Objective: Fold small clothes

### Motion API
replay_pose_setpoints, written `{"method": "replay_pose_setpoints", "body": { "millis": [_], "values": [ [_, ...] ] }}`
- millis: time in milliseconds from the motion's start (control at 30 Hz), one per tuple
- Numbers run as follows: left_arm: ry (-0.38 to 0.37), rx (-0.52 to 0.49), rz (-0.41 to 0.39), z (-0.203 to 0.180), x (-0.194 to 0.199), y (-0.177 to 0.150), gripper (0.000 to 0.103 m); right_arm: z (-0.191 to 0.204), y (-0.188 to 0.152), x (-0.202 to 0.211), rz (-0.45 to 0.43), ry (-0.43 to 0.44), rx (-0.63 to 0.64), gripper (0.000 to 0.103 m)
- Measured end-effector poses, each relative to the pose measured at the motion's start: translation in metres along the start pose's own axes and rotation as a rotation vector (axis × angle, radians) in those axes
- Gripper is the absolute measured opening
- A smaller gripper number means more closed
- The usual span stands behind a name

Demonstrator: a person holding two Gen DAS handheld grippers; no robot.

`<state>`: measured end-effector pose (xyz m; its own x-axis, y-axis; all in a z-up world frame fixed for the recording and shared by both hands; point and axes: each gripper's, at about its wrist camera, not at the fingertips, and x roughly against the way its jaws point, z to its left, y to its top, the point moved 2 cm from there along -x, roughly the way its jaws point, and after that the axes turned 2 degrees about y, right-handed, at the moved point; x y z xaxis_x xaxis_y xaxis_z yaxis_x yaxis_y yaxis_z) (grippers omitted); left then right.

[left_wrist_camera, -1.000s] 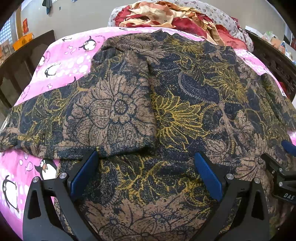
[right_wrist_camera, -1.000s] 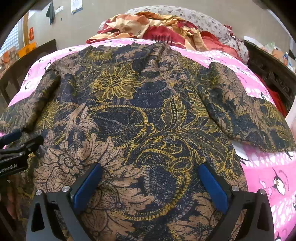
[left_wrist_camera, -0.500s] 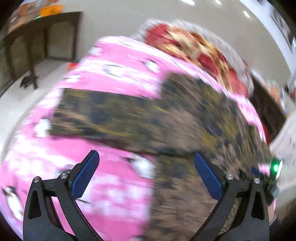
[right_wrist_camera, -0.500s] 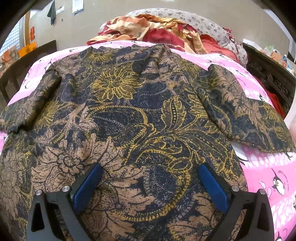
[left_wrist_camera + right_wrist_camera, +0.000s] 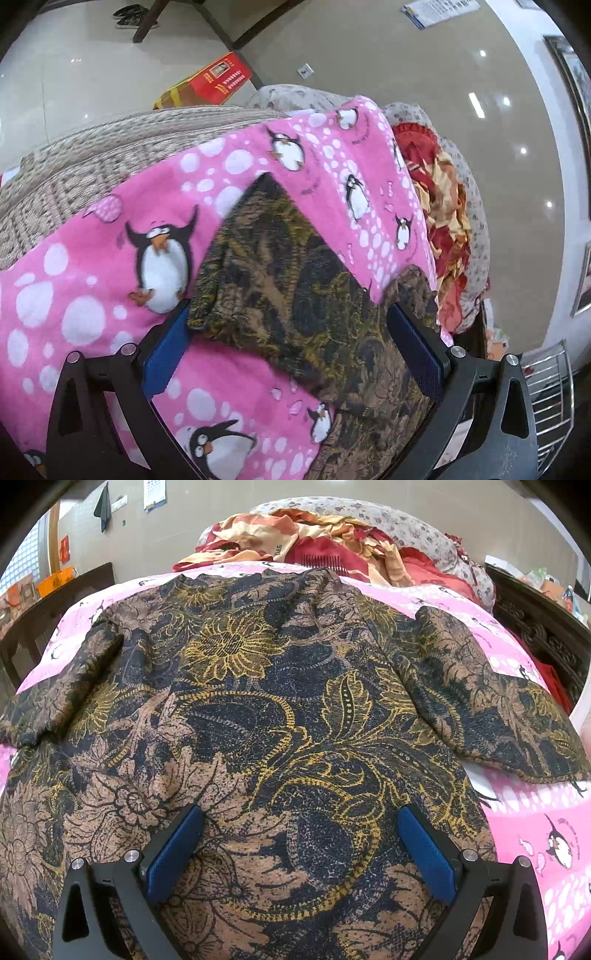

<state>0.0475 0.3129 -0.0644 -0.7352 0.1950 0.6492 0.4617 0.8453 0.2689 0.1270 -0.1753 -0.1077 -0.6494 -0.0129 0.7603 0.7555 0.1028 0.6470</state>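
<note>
Fabric of a floral shirt [image 5: 280, 709] is spread flat on a penguin blanket [image 5: 92, 295]. The left hand-held gripper [image 5: 291, 347] is held released over a sleeve [image 5: 266, 266]; the right hand-held gripper [image 5: 301, 849] is released too.

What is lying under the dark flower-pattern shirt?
The shirt lies on a pink penguin blanket, visible around its edges. Anything beneath the shirt's middle is covered and cannot be seen.

The spread cloth garment [image 5: 266, 716] is navy and tan-brown, printed with yellow-outlined flowers, leaves and scrolls. Beneath it, the fleece blanket [image 5: 92, 302] is bright pink with white dots and black-and-white penguins. The crumpled fabric heap [image 5: 317, 542] behind is red, cream and orange. The tongs' pads [image 5: 173, 853] are blue.
</note>
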Motion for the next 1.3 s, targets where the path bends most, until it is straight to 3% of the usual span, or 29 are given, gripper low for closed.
{"method": "replay_pose_setpoints", "body": {
  "millis": [33, 67, 167, 267, 333, 433, 500, 700, 767, 833, 933, 1067, 1200, 1300],
  "values": [
    [-0.004, -0.024, 0.006, -0.005, 0.003, 0.001, 0.071, 0.0, 0.0, 0.0, 0.0, 0.0, 0.0, 0.103],
    [0.01, -0.055, 0.014, -0.011, 0.003, 0.001, 0.064, 0.0, 0.0, 0.0, 0.0, 0.002, -0.001, 0.103],
    [0.094, -0.119, -0.016, -0.012, 0.003, 0.004, 0.051, 0.0, 0.0, 0.0, 0.0, 0.001, -0.001, 0.103],
    [0.165, -0.12, -0.018, -0.002, -0.007, 0.007, 0.038, 0.0, 0.0, 0.0, 0.0, 0.003, -0.002, 0.103],
    [0.183, -0.093, -0.009, 0.009, -0.01, 0.008, 0.011, 0.0, 0.0, 0.0, 0.0, 0.003, -0.002, 0.103],
    [0.174, -0.059, -0.03, 0.012, 0.003, 0.008, 0.005, 0.0, 0.0, 0.0, 0.0, 0.002, -0.002, 0.103],
    [0.169, -0.105, -0.086, 0.0, 0.026, 0.016, 0.005, 0.0, 0.0, 0.0, -0.001, 0.003, -0.003, 0.103],
    [0.204, -0.203, -0.414, -0.05, 0.13, 0.094, 0.005, -0.001, 0.0, 0.0, -0.002, 0.005, -0.004, 0.103],
    [0.213, -0.2, -0.484, -0.06, 0.155, 0.113, 0.005, -0.001, 0.0, 0.0, -0.002, 0.004, -0.004, 0.103],
    [0.183, -0.207, -0.486, -0.069, 0.162, 0.12, 0.005, -0.001, 0.0, 0.0, -0.002, 0.005, -0.005, 0.103],
    [0.135, -0.315, -0.439, -0.101, 0.147, 0.106, 0.005, 0.0, 0.0, 0.0, -0.001, 0.005, -0.004, 0.103],
    [0.007, -0.502, -0.278, -0.166, 0.083, 0.05, 0.005, 0.0, 0.0, 0.0, 0.0, 0.004, -0.004, 0.103],
    [-0.081, -0.705, -0.065, -0.234, -0.017, -0.051, 0.005, -0.001, 0.0, 0.0, -0.001, 0.009, -0.008, 0.103],
    [-0.02, -0.805, 0.081, -0.251, -0.096, -0.132, 0.005, -0.002, 0.002, 0.002, 0.02, 0.027, -0.016, 0.103]
  ]
}}
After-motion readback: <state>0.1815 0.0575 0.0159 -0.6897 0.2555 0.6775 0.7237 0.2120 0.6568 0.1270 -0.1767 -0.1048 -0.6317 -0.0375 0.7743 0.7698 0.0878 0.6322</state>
